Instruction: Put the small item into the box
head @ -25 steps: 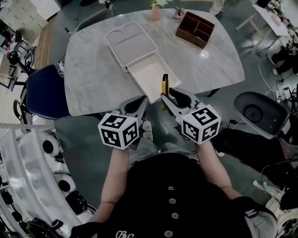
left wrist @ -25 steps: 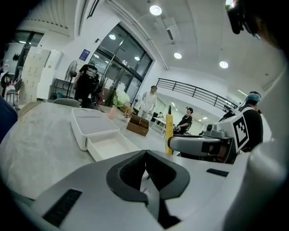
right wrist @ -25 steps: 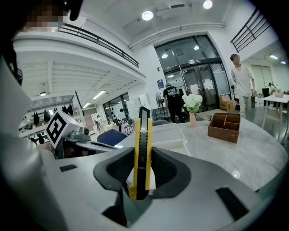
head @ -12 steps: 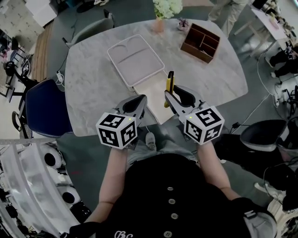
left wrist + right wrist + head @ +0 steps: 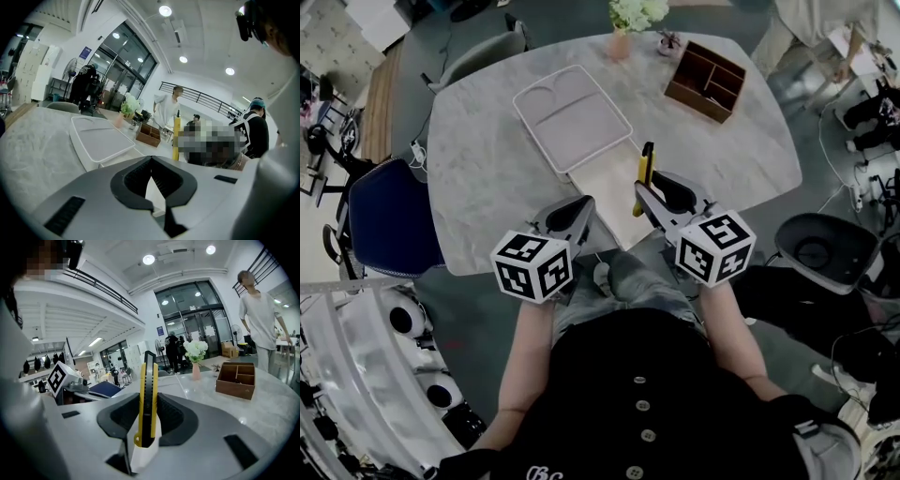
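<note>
Right gripper (image 5: 149, 397) – jaws partly apart, pads clamped on yellow-black utility knife (image 5: 646, 162). Knife upright, tip well past jaw ends. Left gripper (image 5: 151, 165) – jaws closed tip to tip, nothing between. Head view: held knife by right edge of open pale tray (image 5: 607, 180) jutting from white lidded box (image 5: 572, 117) on marble table (image 5: 478, 178). Left gripper near table's front edge, beside right one.
</note>
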Demonstrator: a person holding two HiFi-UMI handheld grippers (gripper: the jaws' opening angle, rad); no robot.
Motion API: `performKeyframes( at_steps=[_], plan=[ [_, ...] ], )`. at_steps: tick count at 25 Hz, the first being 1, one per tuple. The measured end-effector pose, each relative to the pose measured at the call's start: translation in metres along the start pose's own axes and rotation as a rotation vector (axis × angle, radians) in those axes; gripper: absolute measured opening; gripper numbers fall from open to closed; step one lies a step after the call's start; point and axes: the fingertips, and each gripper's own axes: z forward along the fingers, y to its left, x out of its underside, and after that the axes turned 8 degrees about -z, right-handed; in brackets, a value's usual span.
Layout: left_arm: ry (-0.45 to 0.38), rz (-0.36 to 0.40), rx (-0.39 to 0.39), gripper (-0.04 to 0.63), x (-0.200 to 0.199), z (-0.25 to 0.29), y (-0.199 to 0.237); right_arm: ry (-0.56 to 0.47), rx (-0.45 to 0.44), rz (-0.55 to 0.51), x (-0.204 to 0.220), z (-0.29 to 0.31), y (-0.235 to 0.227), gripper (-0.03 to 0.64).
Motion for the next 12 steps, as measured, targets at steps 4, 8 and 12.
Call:
performKeyframes(
  at_steps=[4,8,12],
  plan=[
    [-0.001,-0.003,-0.030,0.018,0.0038,-0.0042,0.0021,0.005,-0.024,-0.014,0.0007,0.0017,0.0030,0.123],
    [-0.009,-0.002,-0.054,0.018,0.0012,-0.0023,-0.0006,0.013,-0.052,-0.030,-0.0010,0.0018,0.0020,0.123],
    [-0.019,-0.017,-0.074,0.018,-0.0020,0.0030,-0.0045,0.034,-0.083,-0.061,-0.0018,0.0011,-0.0007,0.123]
  ],
)
